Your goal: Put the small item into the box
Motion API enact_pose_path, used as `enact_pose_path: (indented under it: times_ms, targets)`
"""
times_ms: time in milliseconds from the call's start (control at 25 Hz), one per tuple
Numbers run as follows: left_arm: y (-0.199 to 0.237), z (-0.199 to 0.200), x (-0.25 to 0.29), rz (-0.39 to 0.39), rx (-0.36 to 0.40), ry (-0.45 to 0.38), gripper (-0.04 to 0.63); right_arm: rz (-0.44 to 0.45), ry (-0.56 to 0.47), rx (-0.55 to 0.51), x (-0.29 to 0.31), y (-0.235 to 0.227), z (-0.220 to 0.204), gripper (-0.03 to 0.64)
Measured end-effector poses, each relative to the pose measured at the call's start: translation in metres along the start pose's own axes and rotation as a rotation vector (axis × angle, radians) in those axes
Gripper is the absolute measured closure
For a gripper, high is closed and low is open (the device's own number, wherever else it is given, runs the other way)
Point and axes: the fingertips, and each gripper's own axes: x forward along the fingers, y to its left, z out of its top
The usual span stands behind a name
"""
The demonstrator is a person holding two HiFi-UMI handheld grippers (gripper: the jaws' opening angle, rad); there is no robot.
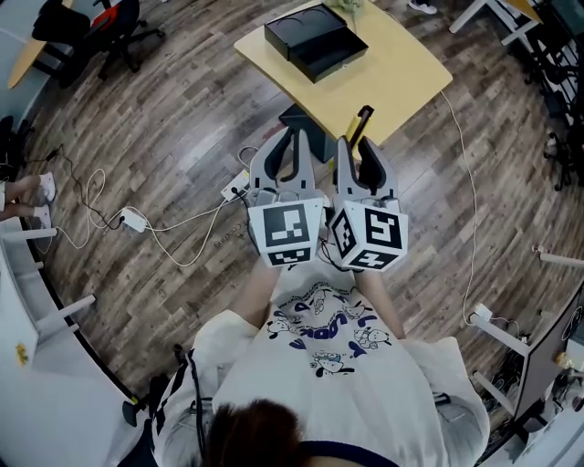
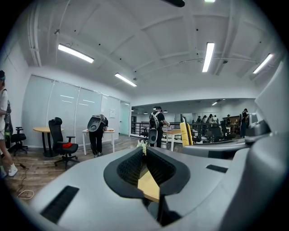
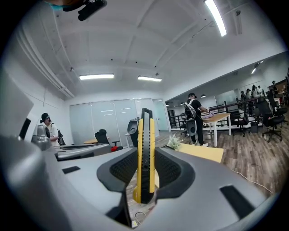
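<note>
A yellow and black utility knife [image 1: 361, 121] stands upright between the pads of my right gripper [image 1: 358, 146], which is shut on it. In the right gripper view the knife [image 3: 145, 131] rises well above the right gripper [image 3: 145, 168]. My left gripper [image 1: 294, 139] hangs beside it, shut, with nothing held; its tips [image 2: 144, 153] meet. The knife [image 2: 185, 133] also shows at the right of the left gripper view. Both grippers hover at the near corner of a yellow table [image 1: 401, 77]. A black box [image 1: 315, 40] lies at the table's far end.
A small plant [image 1: 342, 7] sits behind the box. Cables and a power adapter [image 1: 132, 219] trail over the wooden floor at the left. An office chair [image 1: 114, 27] stands at the far left. White desk legs [image 1: 497, 333] are at the right. People stand at far desks.
</note>
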Motion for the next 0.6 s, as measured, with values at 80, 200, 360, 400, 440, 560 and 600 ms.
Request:
enact_pose_path:
  times_ms: [80, 200, 360, 400, 440, 560, 600]
  targets:
    - [-0.001, 0.006, 0.020, 0.011, 0.002, 0.002, 0.560, 0.011, 0.006, 0.000, 0.018, -0.010, 0.008, 0.495]
    - [-0.002, 0.017, 0.049, 0.027, 0.004, -0.002, 0.560, 0.028, 0.007, 0.001, 0.046, -0.025, 0.021, 0.495]
    - [-0.003, 0.028, 0.087, 0.049, 0.006, -0.004, 0.560, 0.054, 0.001, 0.000, 0.080, -0.044, 0.037, 0.495]
    - [-0.002, 0.030, 0.096, 0.054, 0.007, -0.005, 0.560, 0.059, 0.001, 0.002, 0.088, -0.048, 0.040, 0.495]
    - [-0.002, 0.032, 0.104, 0.059, 0.009, -0.006, 0.560, 0.063, 0.001, 0.005, 0.096, -0.052, 0.043, 0.495]
    - [0.000, 0.036, 0.124, 0.072, 0.011, -0.008, 0.560, 0.073, 0.001, 0.014, 0.118, -0.062, 0.048, 0.495]
    - [0.000, 0.036, 0.131, 0.076, 0.010, -0.008, 0.560, 0.075, 0.001, 0.015, 0.124, -0.065, 0.049, 0.495]
